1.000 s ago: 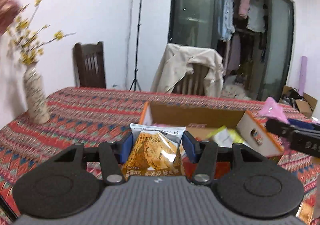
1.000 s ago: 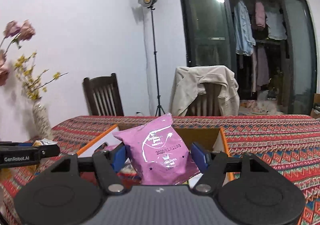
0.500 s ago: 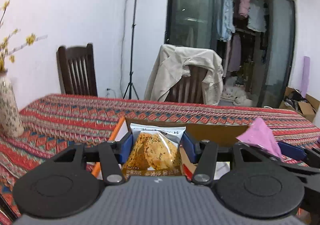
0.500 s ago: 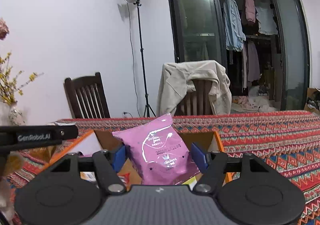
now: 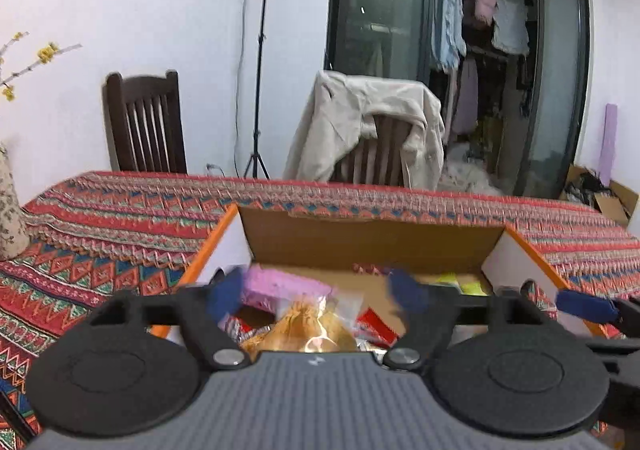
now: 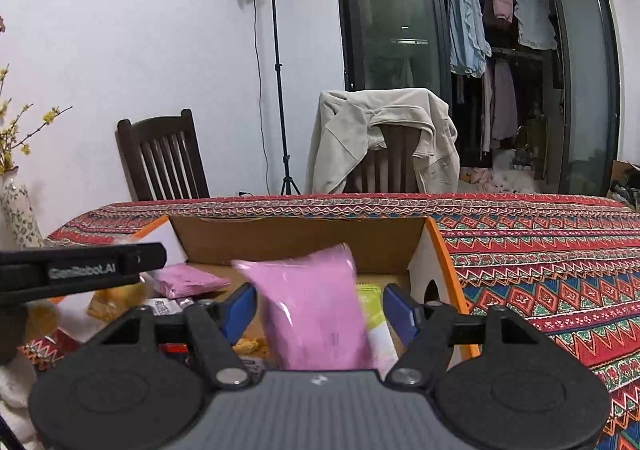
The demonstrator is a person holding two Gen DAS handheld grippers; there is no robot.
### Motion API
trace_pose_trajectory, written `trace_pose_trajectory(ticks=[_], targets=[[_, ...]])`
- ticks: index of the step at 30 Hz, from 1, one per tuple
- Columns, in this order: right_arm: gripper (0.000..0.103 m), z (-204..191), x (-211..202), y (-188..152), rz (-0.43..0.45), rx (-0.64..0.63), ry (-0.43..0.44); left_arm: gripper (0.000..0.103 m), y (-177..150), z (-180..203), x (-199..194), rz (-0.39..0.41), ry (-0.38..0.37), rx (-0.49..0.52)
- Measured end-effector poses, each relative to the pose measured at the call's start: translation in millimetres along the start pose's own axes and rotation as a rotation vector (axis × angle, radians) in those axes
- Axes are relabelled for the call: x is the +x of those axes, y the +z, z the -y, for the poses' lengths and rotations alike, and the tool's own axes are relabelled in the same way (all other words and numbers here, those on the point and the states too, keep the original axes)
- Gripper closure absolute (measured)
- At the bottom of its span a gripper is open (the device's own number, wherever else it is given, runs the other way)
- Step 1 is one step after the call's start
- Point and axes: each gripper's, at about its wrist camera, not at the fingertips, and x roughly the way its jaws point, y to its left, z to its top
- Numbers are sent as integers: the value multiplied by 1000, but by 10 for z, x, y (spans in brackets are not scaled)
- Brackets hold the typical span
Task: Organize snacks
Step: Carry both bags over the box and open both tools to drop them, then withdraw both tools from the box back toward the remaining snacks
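Note:
An open cardboard box with orange edges [image 5: 368, 242] [image 6: 296, 238] sits on the patterned tablecloth and holds several snack packets. My left gripper [image 5: 316, 296] is open above the box; the cracker packet [image 5: 308, 330] is blurred between and below its fingers, apart from both pads. My right gripper [image 6: 320, 310] is open too; the pink packet [image 6: 316, 314] sits blurred between its fingers, touching neither. Another pink packet [image 5: 280, 284] [image 6: 188, 282] lies inside the box at the left. The left gripper's body [image 6: 80, 270] shows at the left of the right wrist view.
A flowered vase [image 6: 18, 209] stands at the table's left end. Two wooden chairs [image 5: 146, 125], one draped with a beige jacket [image 5: 368, 125], stand behind the table beside a light stand [image 6: 276, 69]. Green packets [image 5: 464, 282] lie at the box's right side.
Both grippers have opened over the box. The cracker packet and the pink packet have left the pads and are dropping into the box.

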Motion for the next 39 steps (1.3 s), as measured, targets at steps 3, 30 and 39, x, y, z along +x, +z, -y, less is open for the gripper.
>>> trace_pose_trajectory(ticks=[3, 30, 39], targets=[[2, 10, -26, -21, 4, 10, 22, 0, 17, -15, -109, 42, 6, -12], [0, -135, -870, 152, 75, -12, 17, 0, 96, -196, -1016, -7, -18, -68], [0, -232, -1178, -139, 4, -44, 8, 0, -174, -303, -1262, -66, -17, -56]])
